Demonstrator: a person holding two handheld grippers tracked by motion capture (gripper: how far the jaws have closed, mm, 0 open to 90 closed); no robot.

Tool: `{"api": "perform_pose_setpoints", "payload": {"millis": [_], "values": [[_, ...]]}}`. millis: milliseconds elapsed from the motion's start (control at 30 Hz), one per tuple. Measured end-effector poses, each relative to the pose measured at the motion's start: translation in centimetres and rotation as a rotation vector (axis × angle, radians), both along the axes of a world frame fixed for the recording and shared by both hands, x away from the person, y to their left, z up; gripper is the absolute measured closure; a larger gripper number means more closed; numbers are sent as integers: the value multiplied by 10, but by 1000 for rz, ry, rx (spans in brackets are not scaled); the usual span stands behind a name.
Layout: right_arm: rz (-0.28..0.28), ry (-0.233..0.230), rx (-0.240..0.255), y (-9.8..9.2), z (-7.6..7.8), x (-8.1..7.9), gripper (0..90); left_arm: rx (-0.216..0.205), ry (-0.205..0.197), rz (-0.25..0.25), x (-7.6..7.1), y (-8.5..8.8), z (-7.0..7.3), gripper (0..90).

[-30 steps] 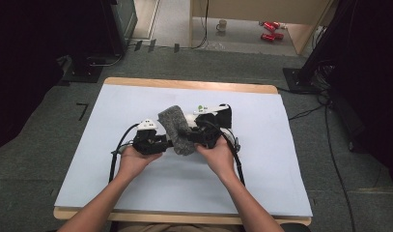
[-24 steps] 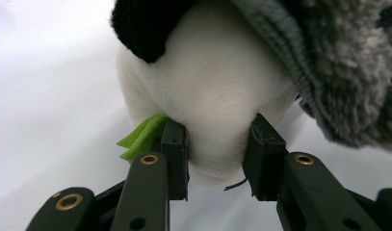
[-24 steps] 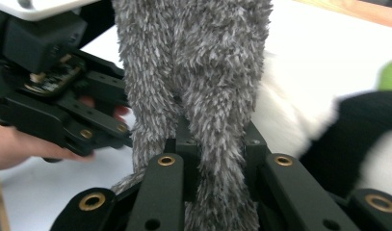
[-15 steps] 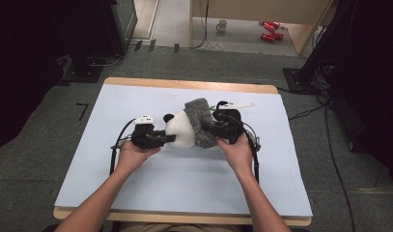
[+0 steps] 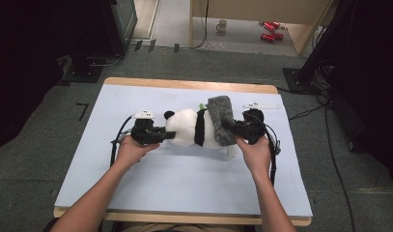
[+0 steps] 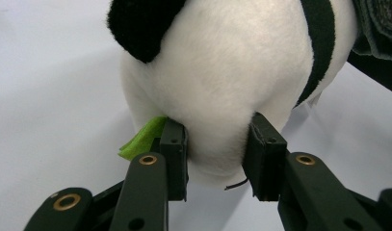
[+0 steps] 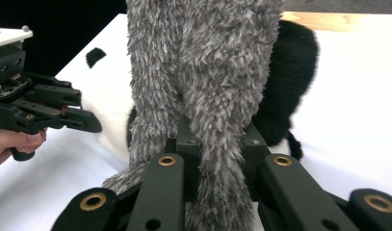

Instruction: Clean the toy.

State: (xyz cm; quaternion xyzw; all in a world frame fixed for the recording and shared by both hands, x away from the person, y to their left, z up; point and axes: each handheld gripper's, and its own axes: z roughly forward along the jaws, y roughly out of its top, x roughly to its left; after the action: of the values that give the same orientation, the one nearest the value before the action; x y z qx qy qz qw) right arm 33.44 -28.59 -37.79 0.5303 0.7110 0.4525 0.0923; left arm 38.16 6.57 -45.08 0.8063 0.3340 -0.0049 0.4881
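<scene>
One plush panda (image 5: 191, 128) lies on its side near the middle of the pale blue surface (image 5: 184, 183), head toward the left, with one grey fuzzy cloth (image 5: 220, 120) draped over its right-hand end. Two grippers are in use, one per hand. At the left, the left gripper (image 5: 169, 135) has its fingers (image 6: 174, 156) pressed into the white plush of the panda's head, one on each side, gripping it; a green felt tab (image 6: 141, 138) sticks out just beside the near finger. At the right, the right gripper (image 5: 231, 128) has its fingers (image 7: 189, 144) clamped tight on a fold of the grey cloth, which hangs between them in the right gripper view; the panda's black limb (image 7: 285, 79) sits just behind. One small white strip (image 5: 261, 105) lies on the surface beyond the right gripper, near the far edge. Open room: the whole near half of the surface, plus broad margins left of the left hand and right of the right hand. The wooden rim (image 5: 184, 84) borders the far side; floor lies beyond all edges.
</scene>
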Motion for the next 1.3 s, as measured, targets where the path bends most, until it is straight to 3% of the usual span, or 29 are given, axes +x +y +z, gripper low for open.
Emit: {"api": "perform_pose_setpoints", "payload": {"millis": [367,467,500,567,667,733,800,933,1033,1100,1167,1200,1300], "values": [[-8,9,2,-6,-4,4,770,-13,-24,-8,-1,1,-2,619],[-5,13,8,-6,-4,5,771,-17,-22,-7,0,3,-4,497],[-5,13,8,-6,-4,5,771,-23,-21,-15,1,4,-5,497],[1,16,14,-6,-5,6,771,-8,-50,-37,0,6,-7,408],[2,16,15,-7,-5,7,770,33,-93,-79,-1,7,-11,363],[-2,16,22,-9,-5,7,769,54,-73,-95,0,6,-16,352],[-5,14,28,-9,-6,9,769,54,-61,-91,3,4,-20,342],[-9,2,32,-9,-7,11,766,36,-112,-81,6,-1,-26,326],[-18,-4,35,-9,-7,12,764,13,-130,-63,8,-4,-30,330],[-25,-6,46,-10,-7,14,763,-9,-113,-55,8,-6,-32,382],[-22,9,79,-11,-7,15,767,-12,-106,-44,8,-7,-32,450],[-19,21,96,-11,-6,16,775,-9,-100,-38,8,-7,-31,524],[-20,20,101,-10,-2,15,779,-6,-77,-27,7,-8,-28,597]]}}
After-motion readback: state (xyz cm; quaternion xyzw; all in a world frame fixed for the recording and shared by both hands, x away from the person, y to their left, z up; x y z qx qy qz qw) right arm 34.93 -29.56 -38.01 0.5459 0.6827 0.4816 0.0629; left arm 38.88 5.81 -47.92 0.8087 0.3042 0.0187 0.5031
